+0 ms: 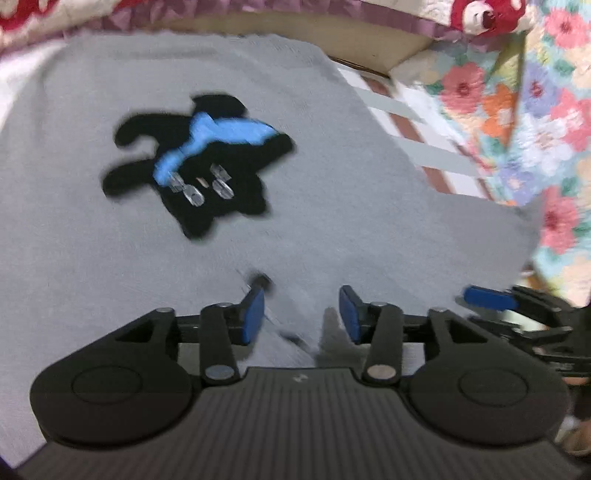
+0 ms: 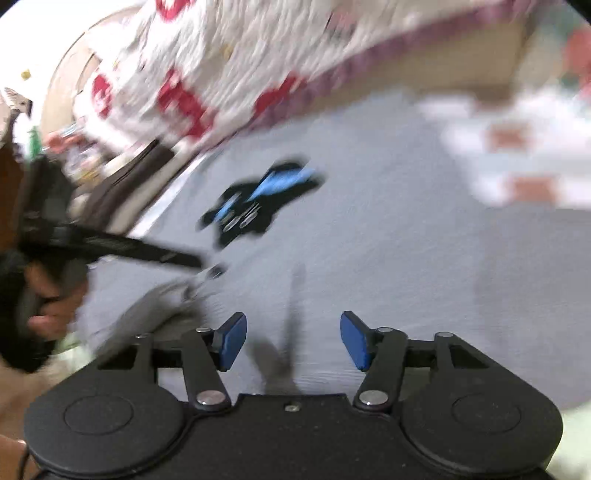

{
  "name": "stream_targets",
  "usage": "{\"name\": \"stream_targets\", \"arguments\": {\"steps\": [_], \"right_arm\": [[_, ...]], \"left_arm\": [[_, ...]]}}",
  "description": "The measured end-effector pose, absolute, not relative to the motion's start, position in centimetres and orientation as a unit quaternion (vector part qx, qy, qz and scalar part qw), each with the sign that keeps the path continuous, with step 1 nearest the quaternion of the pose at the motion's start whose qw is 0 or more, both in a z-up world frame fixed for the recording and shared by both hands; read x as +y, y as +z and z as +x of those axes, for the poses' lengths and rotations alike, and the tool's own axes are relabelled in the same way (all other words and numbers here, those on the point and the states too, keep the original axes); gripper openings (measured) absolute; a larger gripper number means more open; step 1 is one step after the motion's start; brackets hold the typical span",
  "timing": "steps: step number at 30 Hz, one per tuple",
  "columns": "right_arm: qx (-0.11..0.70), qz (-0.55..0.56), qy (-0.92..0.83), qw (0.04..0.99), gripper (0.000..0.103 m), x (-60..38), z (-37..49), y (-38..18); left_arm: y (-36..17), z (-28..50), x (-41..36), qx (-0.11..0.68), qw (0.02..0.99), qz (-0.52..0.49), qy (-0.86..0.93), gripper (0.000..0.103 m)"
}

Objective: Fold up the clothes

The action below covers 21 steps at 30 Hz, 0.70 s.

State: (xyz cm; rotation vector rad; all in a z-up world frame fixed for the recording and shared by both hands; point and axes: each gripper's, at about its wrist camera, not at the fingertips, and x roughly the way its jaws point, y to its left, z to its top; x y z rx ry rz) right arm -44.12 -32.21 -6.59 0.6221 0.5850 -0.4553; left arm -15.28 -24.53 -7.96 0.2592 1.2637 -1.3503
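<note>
A grey shirt (image 1: 332,229) with a black and blue print (image 1: 199,162) lies spread flat on a bed, and both views are blurred by motion. My left gripper (image 1: 303,314) hovers open over the shirt's near part, grey cloth showing between its blue pads (image 1: 255,314). In the right wrist view the same shirt (image 2: 388,258) and print (image 2: 262,203) fill the middle. My right gripper (image 2: 294,339) is open just above the cloth. The left gripper's arm (image 2: 118,249) reaches in from the left, beside a raised fold of grey cloth (image 2: 159,306). The right gripper's blue pad (image 1: 491,298) shows at the right edge.
A red and white quilt (image 2: 221,66) lies behind the shirt. A floral quilt (image 1: 535,122) hangs at the right, beside a white, grey and brown striped sheet (image 1: 417,133). A red plush toy (image 1: 484,14) sits at the far right. A hand (image 2: 48,314) grips the left tool.
</note>
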Motion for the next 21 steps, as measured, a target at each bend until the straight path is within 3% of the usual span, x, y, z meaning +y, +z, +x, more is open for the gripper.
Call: {"name": "stream_targets", "arguments": {"steps": [1,5,9,11,12,13,15,18,21], "right_arm": [[0.277,0.294,-0.223,0.887,0.062,-31.6,-44.9,-6.3],[0.277,0.338,-0.148,0.887,0.061,-29.6,-44.4,-6.3],[0.32,0.238,-0.155,0.904,0.061,-27.6,-41.8,-6.6],[0.341,0.181,-0.16,0.908,0.06,-26.5,-40.4,-6.8],[0.351,0.153,-0.163,0.909,0.06,-26.0,-39.7,-6.8],[0.361,0.124,-0.165,0.909,0.055,-25.5,-39.0,-6.9],[0.36,0.038,-0.191,0.912,0.055,-24.0,-38.9,-6.4],[0.332,0.076,-0.138,0.93,0.055,-23.9,-40.6,-6.2],[0.356,0.154,-0.118,0.914,0.055,-25.1,-40.5,-8.5]], "left_arm": [[-7.9,-15.4,-24.1,0.553,0.587,0.104,-0.582,0.055],[-8.9,-16.1,-23.2,0.604,0.55,0.055,-0.574,0.057],[-11.1,-17.1,-23.9,0.632,0.543,0.007,-0.552,0.058],[-11.6,-17.6,-24.1,0.63,0.555,-0.004,-0.543,0.044],[-11.5,-18.0,-24.1,0.624,0.563,0.007,-0.541,0.006],[-11.2,-18.5,-23.8,0.619,0.573,0.029,-0.536,0.006],[-10.4,-19.3,-22.4,0.61,0.589,0.037,-0.528,0.005],[-10.6,-20.0,-21.1,0.606,0.603,0.029,-0.519,0.006],[-11.4,-19.6,-20.1,0.613,0.604,0.014,-0.51,0.011]]}}
